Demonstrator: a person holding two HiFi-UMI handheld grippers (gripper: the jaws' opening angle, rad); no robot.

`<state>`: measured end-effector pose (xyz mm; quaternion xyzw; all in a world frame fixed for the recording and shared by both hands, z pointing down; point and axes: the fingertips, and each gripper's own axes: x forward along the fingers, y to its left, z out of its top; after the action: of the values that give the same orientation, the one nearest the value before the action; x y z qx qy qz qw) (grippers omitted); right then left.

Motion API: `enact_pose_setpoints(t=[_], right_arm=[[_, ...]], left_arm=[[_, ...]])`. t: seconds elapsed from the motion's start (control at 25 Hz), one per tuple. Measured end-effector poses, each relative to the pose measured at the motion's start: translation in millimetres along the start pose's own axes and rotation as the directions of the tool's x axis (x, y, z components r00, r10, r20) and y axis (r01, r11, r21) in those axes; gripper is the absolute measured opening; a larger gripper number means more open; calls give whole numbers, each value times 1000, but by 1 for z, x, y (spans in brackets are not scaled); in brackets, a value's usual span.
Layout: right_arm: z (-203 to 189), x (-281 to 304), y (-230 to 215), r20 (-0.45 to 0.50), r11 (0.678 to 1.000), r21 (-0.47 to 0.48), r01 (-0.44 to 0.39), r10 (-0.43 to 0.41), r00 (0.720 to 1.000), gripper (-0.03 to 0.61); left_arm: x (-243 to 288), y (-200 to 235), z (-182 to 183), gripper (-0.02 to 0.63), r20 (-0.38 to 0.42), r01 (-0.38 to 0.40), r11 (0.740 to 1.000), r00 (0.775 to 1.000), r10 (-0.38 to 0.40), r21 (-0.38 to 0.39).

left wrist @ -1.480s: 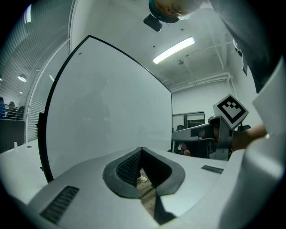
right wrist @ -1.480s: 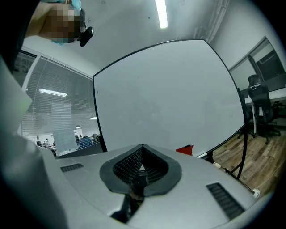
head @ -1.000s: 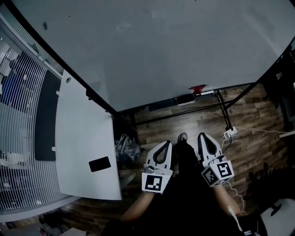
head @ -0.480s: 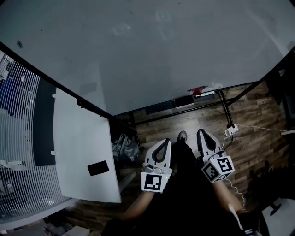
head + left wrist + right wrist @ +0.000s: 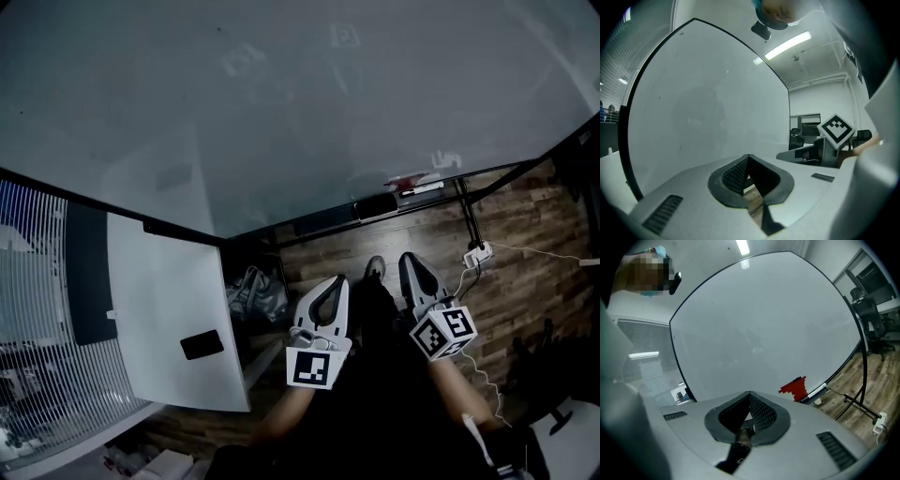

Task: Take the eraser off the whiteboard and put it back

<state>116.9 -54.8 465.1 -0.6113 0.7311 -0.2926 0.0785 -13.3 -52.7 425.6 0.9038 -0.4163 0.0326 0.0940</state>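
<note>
No legible text or numbers.

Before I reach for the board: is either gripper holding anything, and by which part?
Nothing is held: left gripper and right gripper are both shut, empty.

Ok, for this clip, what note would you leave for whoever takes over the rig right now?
Left gripper: shut, empty, held low in front of the body.
Right gripper: shut, empty, beside the left one.
Eraser: probably the red piece at the lower edge of the whiteboard. Neither gripper is near it.
Done: nothing that shows; the eraser is on the board.
Left: likely open a gripper, reach in, take the eraser off, then put it back.
</note>
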Motion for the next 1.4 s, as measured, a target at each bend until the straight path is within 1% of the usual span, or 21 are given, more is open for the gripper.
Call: enact_pose_setpoints(t=[0.16,0.32,0.48,0.72,0.96,1.0,1.12,1.4], right_arm=[[-7,18,-13,-16,998,60,1,0,1000,15],[-20,35,-29,-36,989,149,18,-13,999,15],[-35,51,-43,-61,972,233,32,-18,998,17],[-53,66,-59,-81,947,319,46,-21,996,17],[-75,83,-77,-113,908,413,72,-28,993,24],[-78,86,-79,-117,901,428,73,-24,993,35],[-87,95,-85,-129,879,472,70,-10,992,96],[-100,114,-96,-144,841,535,83,-6,990,170]], left_arm=[[15,1,-2,6,-13,9,1000,1000,-9,1],[28,1,-6,6,-21,21,1000,1000,-21,-8],[39,3,-10,6,-33,24,1000,999,-25,-17],[46,7,-18,6,-62,20,999,998,-22,-31],[52,11,-25,6,-81,19,999,996,-22,-37],[53,12,-27,6,-85,16,999,996,-20,-40],[56,14,-30,6,-89,11,999,996,-15,-44],[56,20,-39,6,-120,0,999,993,-5,-47]])
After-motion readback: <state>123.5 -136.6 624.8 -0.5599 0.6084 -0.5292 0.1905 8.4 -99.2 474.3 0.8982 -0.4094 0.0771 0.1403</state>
